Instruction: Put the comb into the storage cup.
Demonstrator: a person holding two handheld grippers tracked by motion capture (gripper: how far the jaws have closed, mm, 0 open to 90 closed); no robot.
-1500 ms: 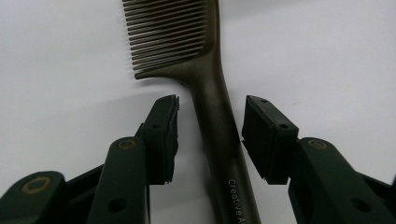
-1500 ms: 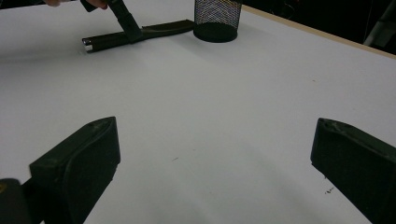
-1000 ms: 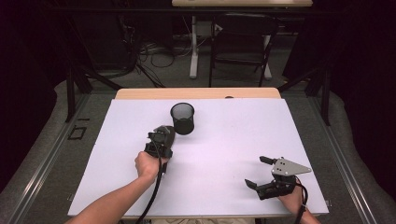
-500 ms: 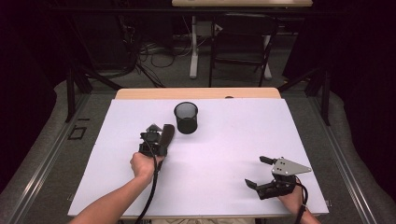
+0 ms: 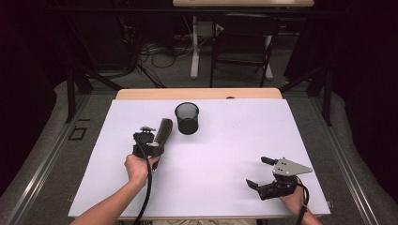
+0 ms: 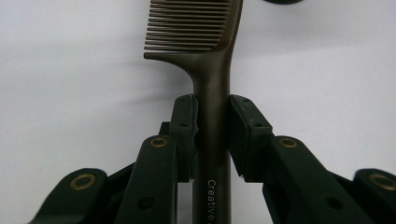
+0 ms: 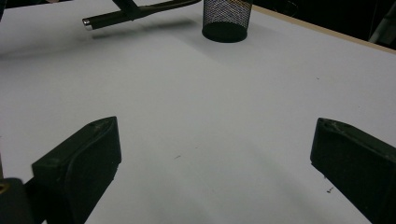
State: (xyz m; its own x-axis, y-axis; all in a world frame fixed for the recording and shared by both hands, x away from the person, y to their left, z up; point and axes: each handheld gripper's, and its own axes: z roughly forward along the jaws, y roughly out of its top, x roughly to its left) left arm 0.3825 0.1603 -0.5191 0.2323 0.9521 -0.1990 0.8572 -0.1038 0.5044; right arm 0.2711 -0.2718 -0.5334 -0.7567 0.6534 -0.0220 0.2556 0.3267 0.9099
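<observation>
the left gripper (image 6: 212,116) is clamping the dark comb (image 6: 212,70) by its handle just beside the mesh cup (image 5: 187,118), while the right gripper (image 5: 263,172) is resting wide open on the white table (image 5: 225,187).

Comb (image 6: 212,70) of smooth brown plastic with a faint sheen; cup (image 5: 187,118) of black wire mesh; gripper (image 6: 212,126) pads matt black rubbery plastic, brass-coloured screws; desk (image 5: 234,140) covered in matt white sheet, pale wood edge behind.
</observation>
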